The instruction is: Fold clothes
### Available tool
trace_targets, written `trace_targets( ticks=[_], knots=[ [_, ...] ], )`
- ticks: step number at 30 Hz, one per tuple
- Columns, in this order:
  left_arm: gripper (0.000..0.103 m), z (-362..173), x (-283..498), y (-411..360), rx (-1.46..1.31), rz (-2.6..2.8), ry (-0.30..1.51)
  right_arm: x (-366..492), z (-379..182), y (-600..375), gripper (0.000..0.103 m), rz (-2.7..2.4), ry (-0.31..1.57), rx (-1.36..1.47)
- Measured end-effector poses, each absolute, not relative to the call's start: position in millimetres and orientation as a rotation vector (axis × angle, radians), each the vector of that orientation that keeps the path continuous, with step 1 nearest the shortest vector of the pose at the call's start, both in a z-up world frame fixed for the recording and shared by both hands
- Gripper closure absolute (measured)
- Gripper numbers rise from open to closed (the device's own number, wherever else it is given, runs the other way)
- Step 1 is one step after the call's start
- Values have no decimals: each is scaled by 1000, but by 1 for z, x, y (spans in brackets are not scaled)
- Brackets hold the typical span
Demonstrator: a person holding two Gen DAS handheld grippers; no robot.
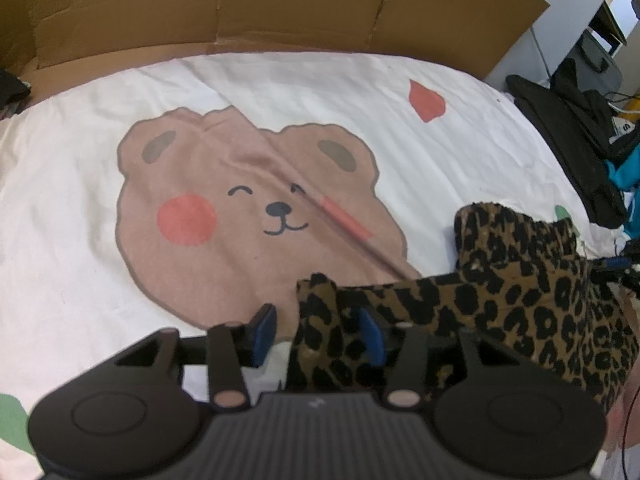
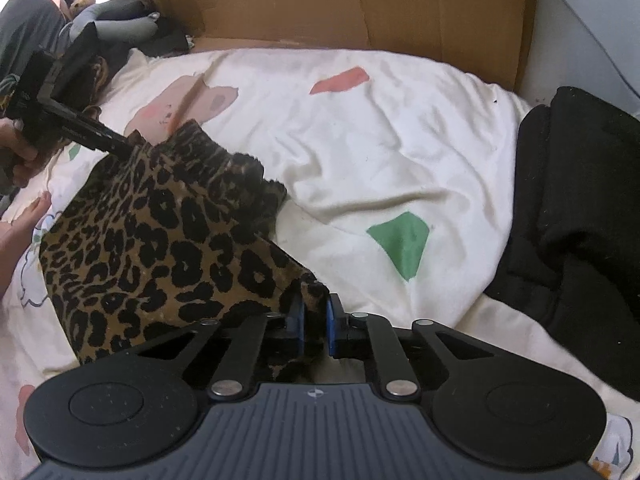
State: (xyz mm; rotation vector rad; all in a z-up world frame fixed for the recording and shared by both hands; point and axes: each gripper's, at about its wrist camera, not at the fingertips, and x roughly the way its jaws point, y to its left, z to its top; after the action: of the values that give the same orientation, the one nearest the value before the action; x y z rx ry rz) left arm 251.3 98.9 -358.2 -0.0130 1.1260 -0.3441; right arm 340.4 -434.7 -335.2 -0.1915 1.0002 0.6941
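left wrist view: left gripper (image 1: 318,334) with jaws parted wide, blue pads well apart; a corner of the leopard-print garment (image 1: 520,304) bunched between them, lying against the right pad, clear of the left pad. garment draped from there to the right, its far end raised in a hump, its right part cut off by the frame edge. under it a white bedsheet (image 1: 80,200) printed with a winking bear face (image 1: 256,208), a crease hiding part of the bear's right cheek. cardboard (image 1: 240,4) upright along the far side. dark clothing (image 1: 568,152) heaped far right, blurred, with a few pale characters on something beside it, too small to read.

right wrist view: right gripper (image 2: 316,326) with jaws clenched on a near corner of the leopard-print garment (image 2: 160,240), cloth pinched between the blue pads. garment stretched away to the left, far corner at the tip of the left gripper (image 2: 120,146), whose pad contact is hidden by the cloth. small pale lettering on that gripper's arm, unreadable. black clothing (image 2: 580,216) on the right, cut off. plush toy (image 2: 120,20) far left, partly hidden. bedsheet (image 2: 380,140) rumpled beneath.
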Motion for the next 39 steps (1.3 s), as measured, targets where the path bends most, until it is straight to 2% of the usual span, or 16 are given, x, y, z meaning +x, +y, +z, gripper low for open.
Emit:
trace_targets(
  ticks=[11, 13, 15, 20, 39],
  knots=[
    [53, -364, 255, 86, 15, -400, 1102, 343, -327, -441, 95, 676, 1017, -136],
    [58, -364, 256, 83, 13, -404, 1107, 343, -326, -440, 95, 674, 1019, -134],
    [91, -363, 256, 86, 11, -397, 1106, 342, -326, -441, 95, 674, 1019, -132],
    [94, -351, 249, 96, -19, -393, 1089, 343, -320, -443, 95, 683, 1015, -124],
    [94, -273, 231, 112, -62, -391, 979, 323, -280, -456, 96, 720, 958, -123]
  ],
)
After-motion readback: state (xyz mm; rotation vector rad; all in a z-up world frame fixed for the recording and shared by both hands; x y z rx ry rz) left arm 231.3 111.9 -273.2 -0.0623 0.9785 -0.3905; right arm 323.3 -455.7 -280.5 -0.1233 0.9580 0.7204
